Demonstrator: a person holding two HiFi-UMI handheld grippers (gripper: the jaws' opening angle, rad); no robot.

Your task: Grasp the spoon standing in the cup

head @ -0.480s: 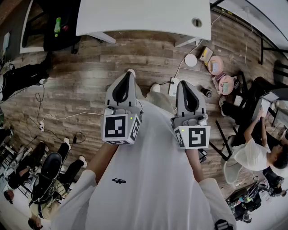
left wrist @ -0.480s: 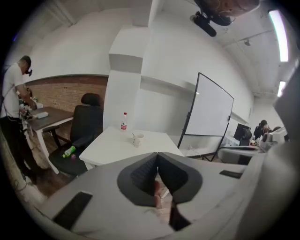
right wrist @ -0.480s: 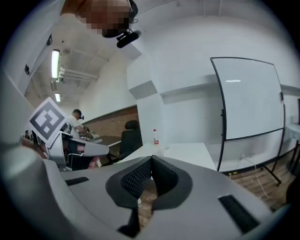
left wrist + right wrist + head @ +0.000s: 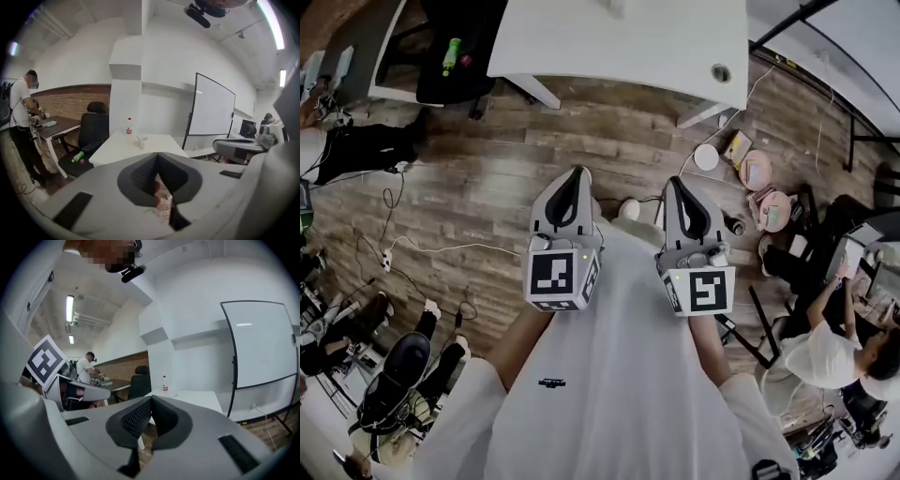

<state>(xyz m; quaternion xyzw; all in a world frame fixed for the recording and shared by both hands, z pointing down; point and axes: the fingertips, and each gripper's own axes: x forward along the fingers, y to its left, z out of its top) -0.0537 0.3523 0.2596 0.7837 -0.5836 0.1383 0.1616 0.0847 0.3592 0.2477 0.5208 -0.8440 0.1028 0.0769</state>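
A small white cup (image 4: 142,142) with a thin spoon (image 4: 138,138) standing in it sits on a white table (image 4: 119,150), far ahead in the left gripper view. Beside it stands a clear bottle (image 4: 129,125) with a red label, which also shows in the right gripper view as the bottle (image 4: 164,383). In the head view my left gripper (image 4: 577,174) and right gripper (image 4: 674,182) are held side by side over the wooden floor, well short of the table (image 4: 619,42). The jaws of both are shut with nothing between them, as the left gripper (image 4: 157,154) and right gripper (image 4: 151,399) show in their own views.
A black office chair (image 4: 96,131) with a green bottle (image 4: 78,156) on its seat stands left of the table. A whiteboard (image 4: 213,115) on a stand is to the right. Cables (image 4: 422,251) and round objects (image 4: 756,171) lie on the floor. People (image 4: 825,328) sit at the sides.
The white table has come closer and lower in the head view. Both grippers have shifted a little forward and nearer each other, still shut.
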